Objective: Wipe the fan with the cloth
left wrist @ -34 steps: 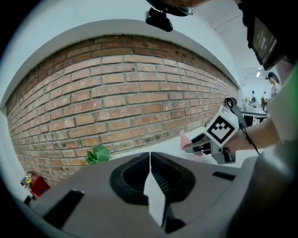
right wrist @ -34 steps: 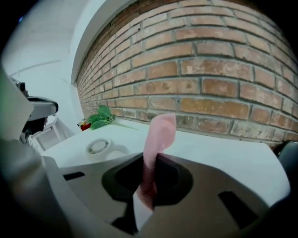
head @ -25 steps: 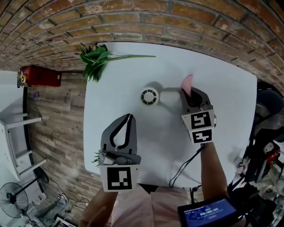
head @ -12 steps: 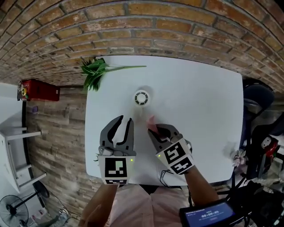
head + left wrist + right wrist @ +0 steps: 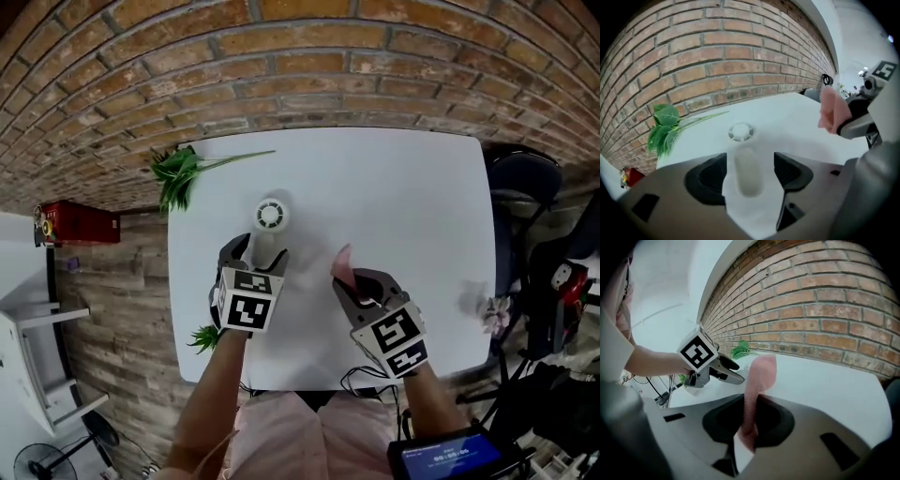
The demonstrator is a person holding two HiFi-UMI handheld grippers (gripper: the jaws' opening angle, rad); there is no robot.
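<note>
Compared with 1 second earlier, the left gripper [image 5: 259, 249] had left the table's near edge and come down onto the fan [image 5: 270, 215]. Its jaws had just been opening. They stood wide on either side of the fan's handle [image 5: 748, 171], with a gap showing on both sides of it. The right gripper [image 5: 362, 280], which had been beside the fan, had drawn back toward the near edge. It was clamped on the pink cloth [image 5: 342, 262], which stuck up from between its jaws, apart from the fan.

The fan lay flat on the left part of the white table [image 5: 412, 206], its round head toward the brick wall [image 5: 309, 75]. The table's left edge ran just beside the left gripper. A green sprig [image 5: 176, 174] lay at the far left corner and a 2nd sprig [image 5: 204, 337] poked out at the near left edge. Bare tabletop stretched right of the fan and the cloth to the far right edge, where a dark chair [image 5: 520, 178] stood.

The 2 marker cubes [image 5: 246, 305] carried only black-and-white square patterns. The blue screen [image 5: 446, 457] at the bottom showed digits too small to read.
</note>
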